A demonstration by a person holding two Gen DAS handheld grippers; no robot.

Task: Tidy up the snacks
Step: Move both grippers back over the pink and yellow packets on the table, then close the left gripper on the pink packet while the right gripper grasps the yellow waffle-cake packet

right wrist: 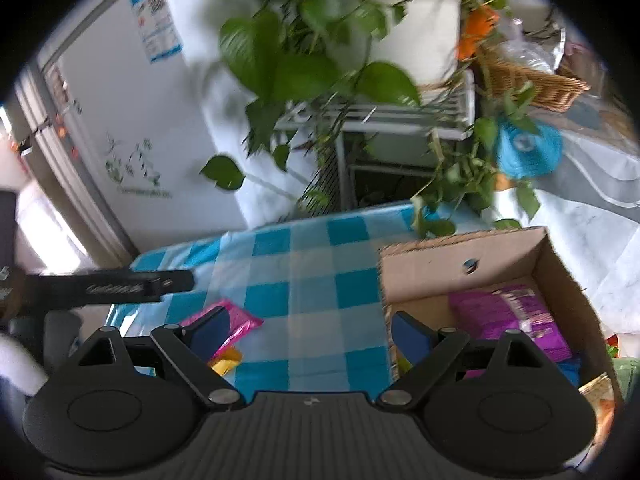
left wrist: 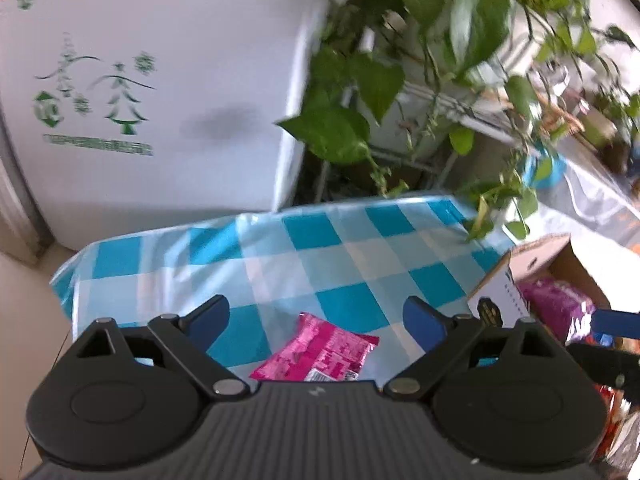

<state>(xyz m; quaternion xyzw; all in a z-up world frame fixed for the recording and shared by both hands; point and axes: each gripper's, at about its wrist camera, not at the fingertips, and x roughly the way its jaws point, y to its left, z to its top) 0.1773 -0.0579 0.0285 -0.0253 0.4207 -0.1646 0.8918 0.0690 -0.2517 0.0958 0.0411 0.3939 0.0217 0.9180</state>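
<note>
**Both grippers wide, nothing held**

Left gripper [left wrist: 316, 322] spread wide, empty, over the checked bench [left wrist: 320, 248]. Pink snack packet [left wrist: 320, 354] lies flat low centre, between the fingers. Right gripper [right wrist: 306, 330] equally wide, empty. Cardboard box [right wrist: 472, 256] at right holds a purple packet [right wrist: 508, 316]; other wrappers there, probably snacks, blurred.
</note>
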